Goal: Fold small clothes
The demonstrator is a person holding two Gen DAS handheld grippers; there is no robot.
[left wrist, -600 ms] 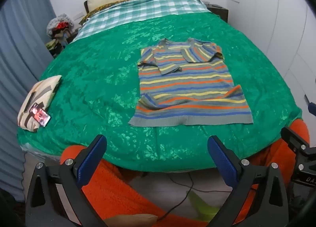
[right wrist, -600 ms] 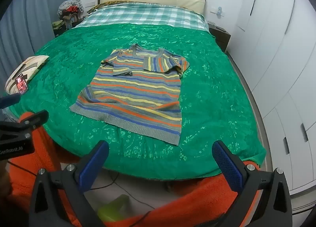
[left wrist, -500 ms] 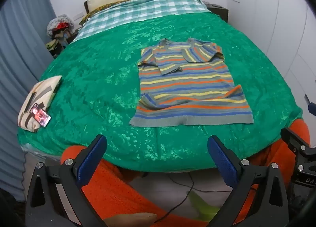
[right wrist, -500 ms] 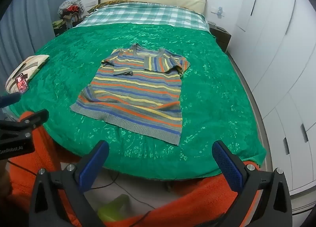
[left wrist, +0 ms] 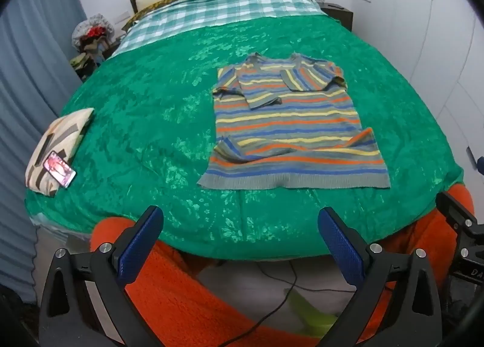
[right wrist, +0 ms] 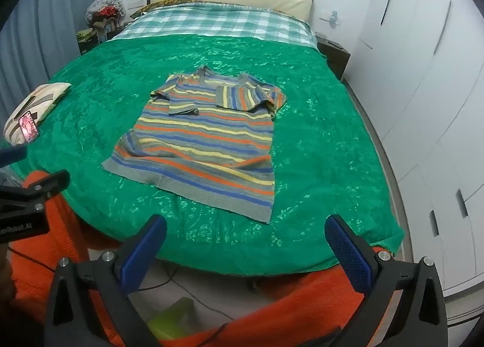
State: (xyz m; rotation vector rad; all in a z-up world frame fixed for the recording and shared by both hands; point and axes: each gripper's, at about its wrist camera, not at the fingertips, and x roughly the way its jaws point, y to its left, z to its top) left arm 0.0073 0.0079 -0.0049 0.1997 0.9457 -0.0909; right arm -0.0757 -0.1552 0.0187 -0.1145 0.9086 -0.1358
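Observation:
A small striped knit sweater (left wrist: 290, 126) (right wrist: 208, 141) in grey, blue, orange and yellow lies flat on the green bedspread (left wrist: 151, 111) (right wrist: 317, 147), both sleeves folded in over the chest and the hem toward me. My left gripper (left wrist: 240, 220) hangs open past the bed's foot edge, well short of the hem, nothing between its blue pads. My right gripper (right wrist: 246, 227) is likewise open and empty, just before the hem's right corner. Each view shows part of the other gripper at its side edge.
A patterned cushion (left wrist: 57, 147) (right wrist: 36, 102) with a lit phone (left wrist: 59, 168) (right wrist: 28, 128) on it lies at the bed's left edge. An orange blanket (left wrist: 187, 301) hangs below the foot. A cable (left wrist: 272, 310) runs on the floor. White wardrobe doors (right wrist: 423, 90) stand right.

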